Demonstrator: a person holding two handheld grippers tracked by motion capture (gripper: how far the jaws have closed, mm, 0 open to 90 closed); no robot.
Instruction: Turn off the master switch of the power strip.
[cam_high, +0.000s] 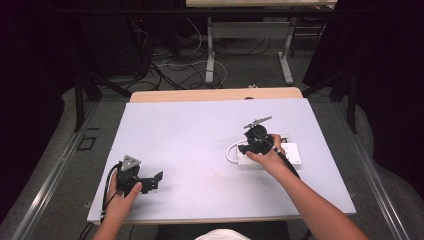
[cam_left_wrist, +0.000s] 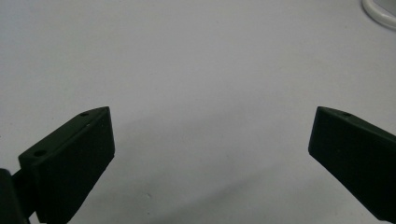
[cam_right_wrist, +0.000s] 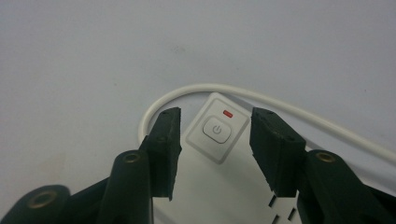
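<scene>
A white power strip (cam_high: 292, 156) lies on the right half of the pale table (cam_high: 200, 145), its white cable (cam_high: 231, 151) looping out at its left end. My right gripper (cam_high: 245, 149) hovers over that end, open, jaws apart on either side of the strip's power button (cam_right_wrist: 216, 130); a small red light (cam_right_wrist: 227, 113) glows beside the button. Socket slots (cam_right_wrist: 281, 209) show at the bottom of the right gripper view. My left gripper (cam_high: 156, 180) rests low at the table's front left, open wide with bare tabletop between its jaws (cam_left_wrist: 210, 140).
A loop of the white cable (cam_left_wrist: 378, 11) shows at the top right of the left gripper view. Beyond the table's far edge stand desk legs (cam_high: 210, 55) and tangled floor cables (cam_high: 175, 70). Dark frame bars flank both sides.
</scene>
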